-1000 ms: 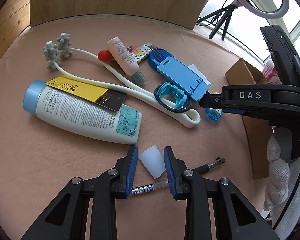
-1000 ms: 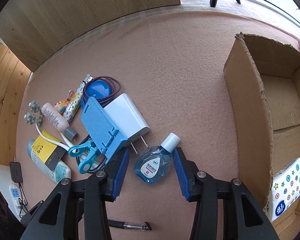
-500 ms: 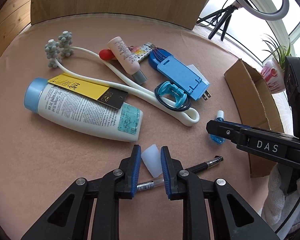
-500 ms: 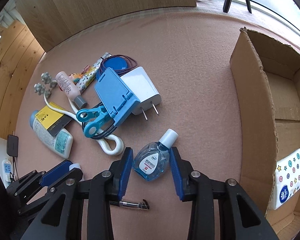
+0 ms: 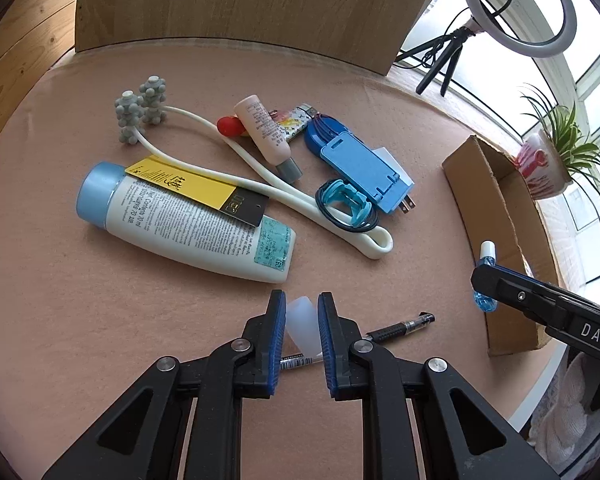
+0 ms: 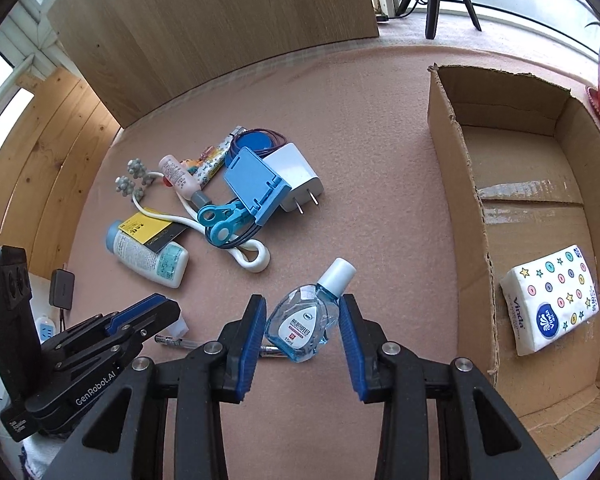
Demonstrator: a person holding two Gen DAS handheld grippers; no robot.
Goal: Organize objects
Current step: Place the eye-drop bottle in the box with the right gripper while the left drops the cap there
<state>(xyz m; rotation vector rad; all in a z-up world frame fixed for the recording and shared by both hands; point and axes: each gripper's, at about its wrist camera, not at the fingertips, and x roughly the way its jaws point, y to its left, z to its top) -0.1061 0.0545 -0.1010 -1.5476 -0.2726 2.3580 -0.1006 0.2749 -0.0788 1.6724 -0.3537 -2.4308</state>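
Both tongs have closed: left tongs (image 5: 302,330) grip the white cap (image 5: 303,323); right tongs (image 6: 302,338) grip the eye-drop bottle (image 6: 305,322), now lifted beside the cardboard box (image 6: 472,216). Deposit next.

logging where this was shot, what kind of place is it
Likely a sunlit home room set up for recording: ring light on a tripod by the windows, potted plant, wood-panelled walls, toiletries on a felt-covered table.

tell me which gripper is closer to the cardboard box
Right. The right gripper, holding the eye drop bottle, sits just beside the cardboard box; the left gripper is farther away, by the pen.
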